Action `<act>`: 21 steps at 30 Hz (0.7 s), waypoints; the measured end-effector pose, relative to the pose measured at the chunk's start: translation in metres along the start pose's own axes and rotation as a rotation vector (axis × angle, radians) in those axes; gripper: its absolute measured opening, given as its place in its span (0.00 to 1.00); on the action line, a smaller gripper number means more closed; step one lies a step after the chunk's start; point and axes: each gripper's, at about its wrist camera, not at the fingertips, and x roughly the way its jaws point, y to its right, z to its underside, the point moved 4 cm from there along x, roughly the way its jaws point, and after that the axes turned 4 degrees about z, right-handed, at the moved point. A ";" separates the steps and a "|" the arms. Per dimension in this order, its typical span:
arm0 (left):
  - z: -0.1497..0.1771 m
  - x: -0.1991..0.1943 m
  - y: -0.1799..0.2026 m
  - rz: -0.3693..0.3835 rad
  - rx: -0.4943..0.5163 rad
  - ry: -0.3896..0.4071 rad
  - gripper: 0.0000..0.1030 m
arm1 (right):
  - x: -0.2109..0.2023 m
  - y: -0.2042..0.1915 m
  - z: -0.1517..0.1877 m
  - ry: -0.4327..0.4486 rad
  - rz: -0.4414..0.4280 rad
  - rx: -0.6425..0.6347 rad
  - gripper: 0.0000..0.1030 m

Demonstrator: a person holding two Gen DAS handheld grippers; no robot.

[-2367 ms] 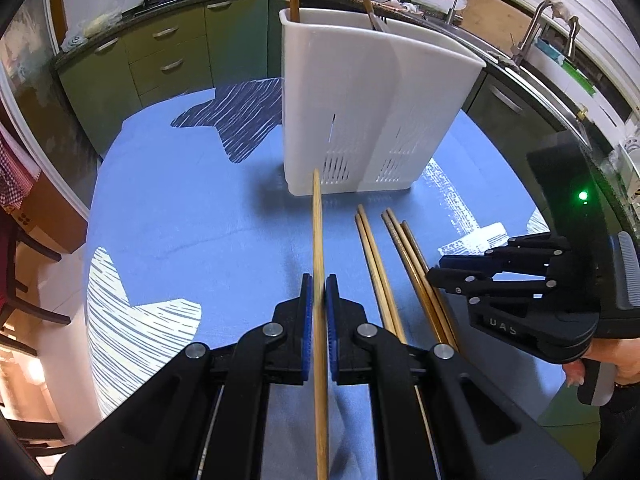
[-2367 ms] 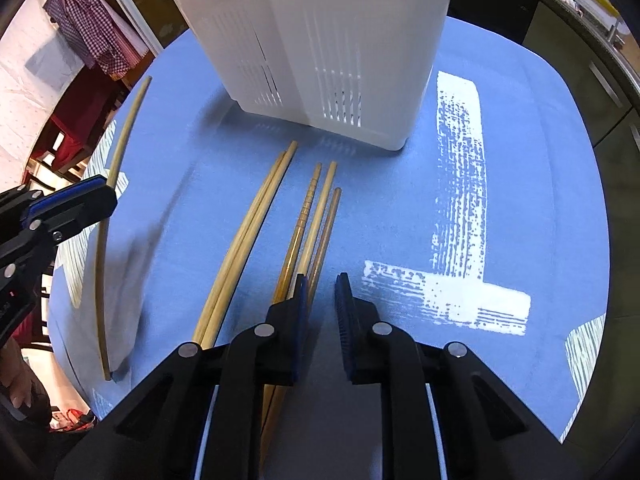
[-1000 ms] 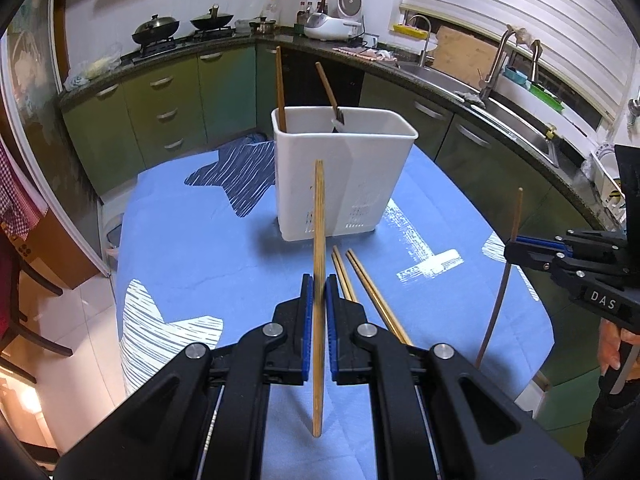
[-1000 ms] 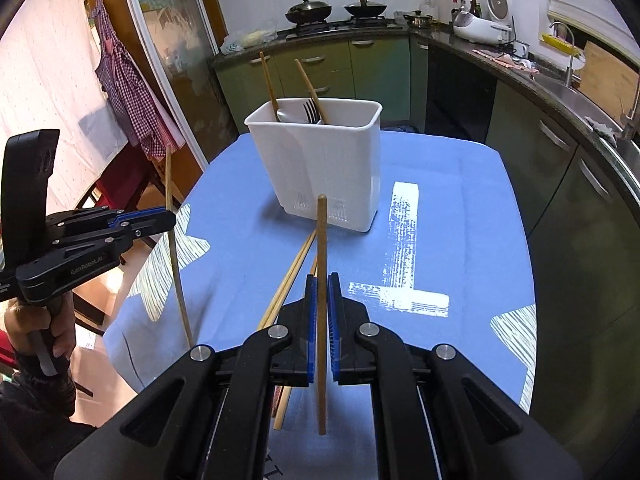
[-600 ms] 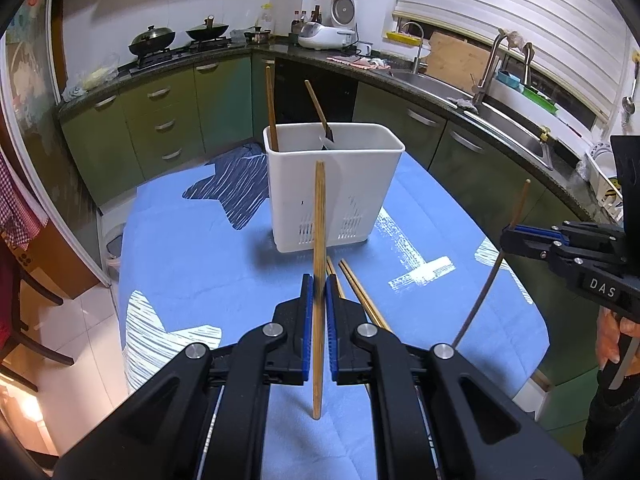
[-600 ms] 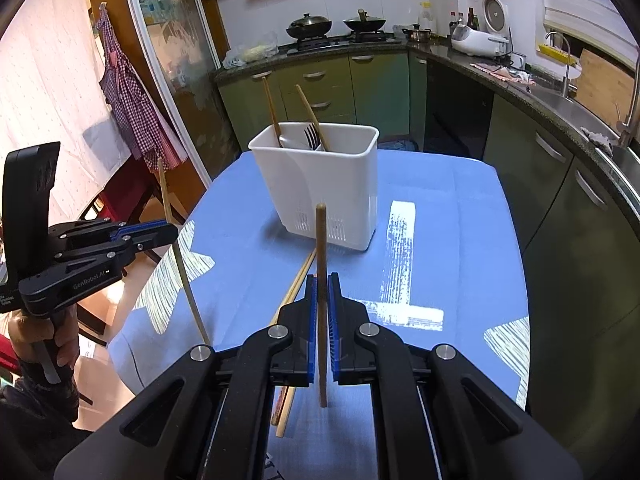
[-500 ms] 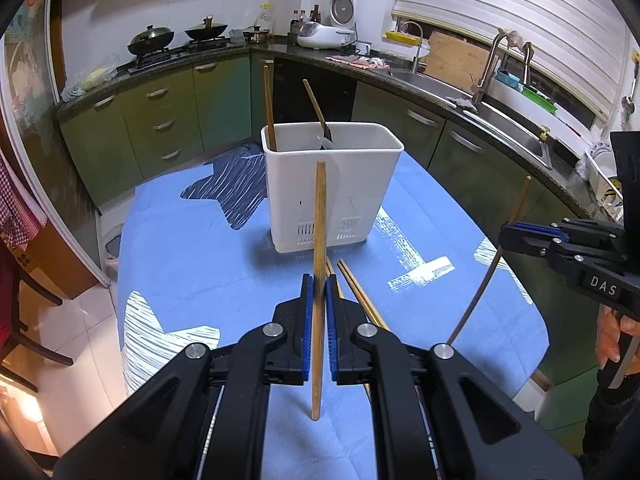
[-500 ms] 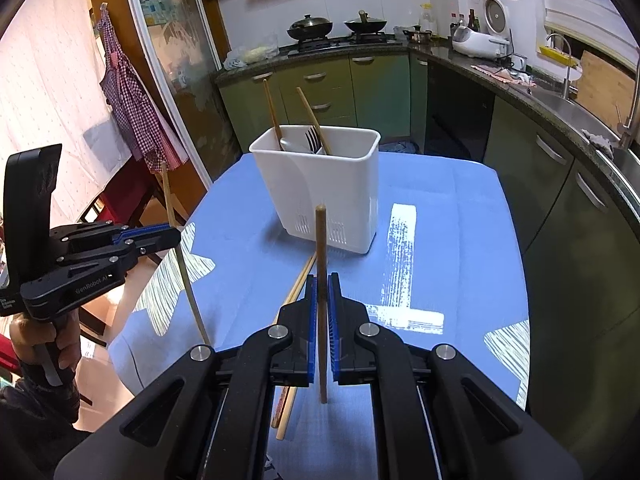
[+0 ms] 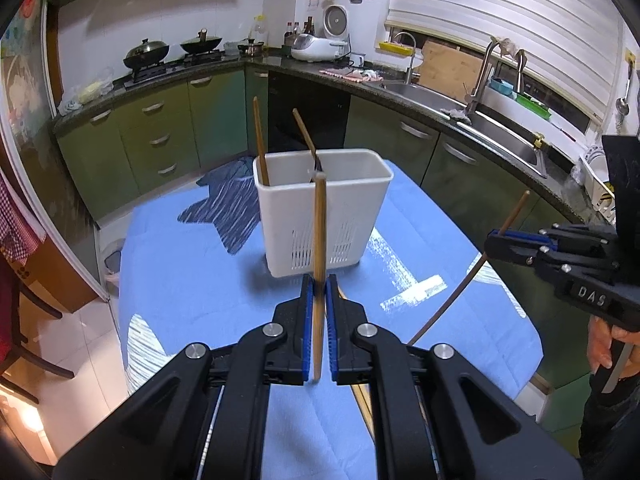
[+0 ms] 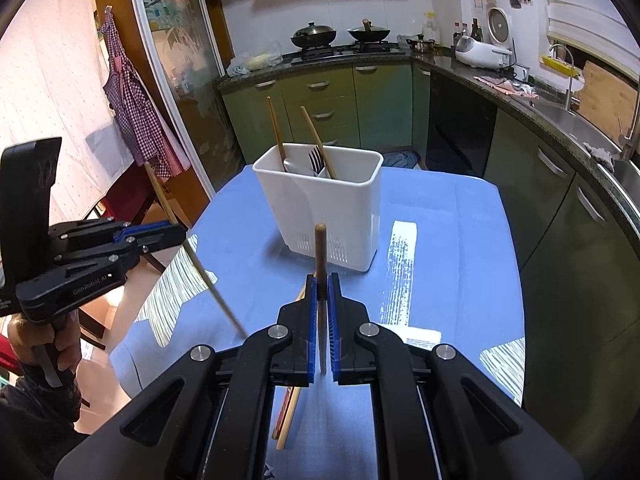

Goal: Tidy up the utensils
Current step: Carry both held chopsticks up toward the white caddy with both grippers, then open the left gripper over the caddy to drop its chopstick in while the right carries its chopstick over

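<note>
While the white caddy (image 9: 324, 216) stands beyond on the table (image 9: 192, 280), each gripper clamps one chopstick. Left gripper (image 9: 319, 308) holds its chopstick (image 9: 319, 240) upright between the pads; right gripper (image 10: 322, 304) likewise grips a chopstick (image 10: 320, 256).

"DAS" is read in white letters on the right gripper (image 9: 496, 242), at four o'clock in the left wrist view. "GenRobot AI" is read, small and partly blurred, on the left gripper (image 10: 176, 236), at nine o'clock in the right wrist view.
</note>
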 end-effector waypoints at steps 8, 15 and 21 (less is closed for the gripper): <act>-0.044 -0.023 0.010 -0.011 0.039 0.073 0.06 | -0.002 0.003 -0.005 0.007 0.000 -0.005 0.06; -0.090 -0.041 0.012 -0.028 0.049 0.128 0.06 | -0.003 0.007 -0.005 0.002 0.001 0.000 0.06; -0.129 -0.054 0.013 -0.060 0.056 0.194 0.06 | -0.002 0.016 -0.004 -0.001 0.002 0.012 0.06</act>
